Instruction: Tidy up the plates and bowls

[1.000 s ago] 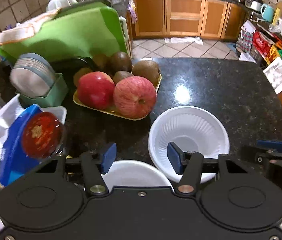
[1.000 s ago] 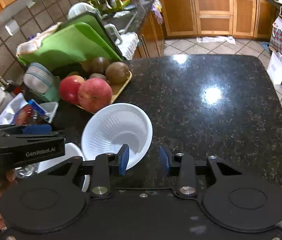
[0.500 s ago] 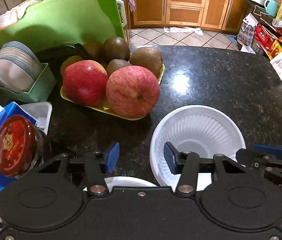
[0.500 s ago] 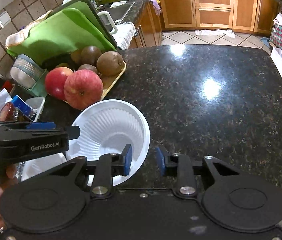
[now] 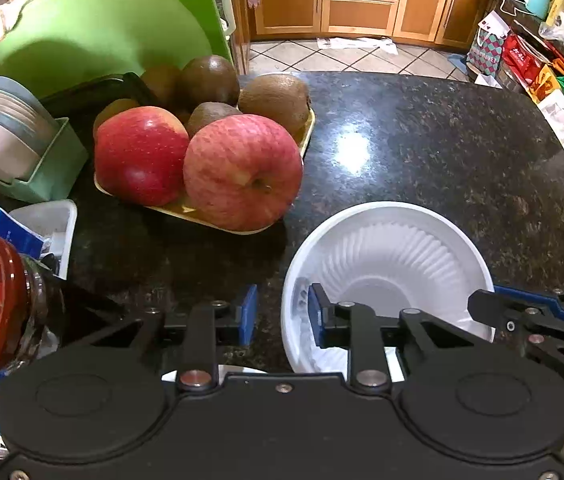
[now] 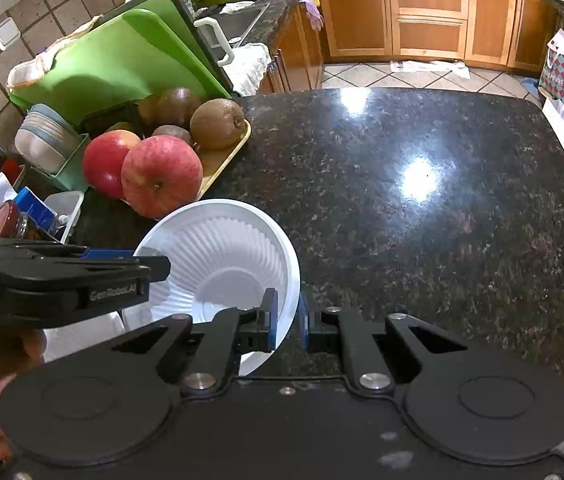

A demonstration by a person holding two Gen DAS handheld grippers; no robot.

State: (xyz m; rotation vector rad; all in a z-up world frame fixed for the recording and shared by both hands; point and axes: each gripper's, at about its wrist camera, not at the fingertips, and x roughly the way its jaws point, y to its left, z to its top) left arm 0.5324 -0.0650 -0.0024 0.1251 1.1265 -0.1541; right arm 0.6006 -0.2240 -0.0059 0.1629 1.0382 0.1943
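Bowl [image 6: 218, 256] on the counter [image 6: 422, 216] by the apples [image 6: 161, 176], a gripper on each side.
Right gripper [image 6: 285, 322] pinches its near rim; left gripper [image 5: 280, 314] straddles the left rim, been closing, not clamped yet.

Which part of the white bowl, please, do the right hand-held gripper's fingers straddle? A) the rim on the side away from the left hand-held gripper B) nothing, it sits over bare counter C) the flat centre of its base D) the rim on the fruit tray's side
A: in the right wrist view the right hand-held gripper has closed on the white bowl wall opposite the left hand-held gripper.
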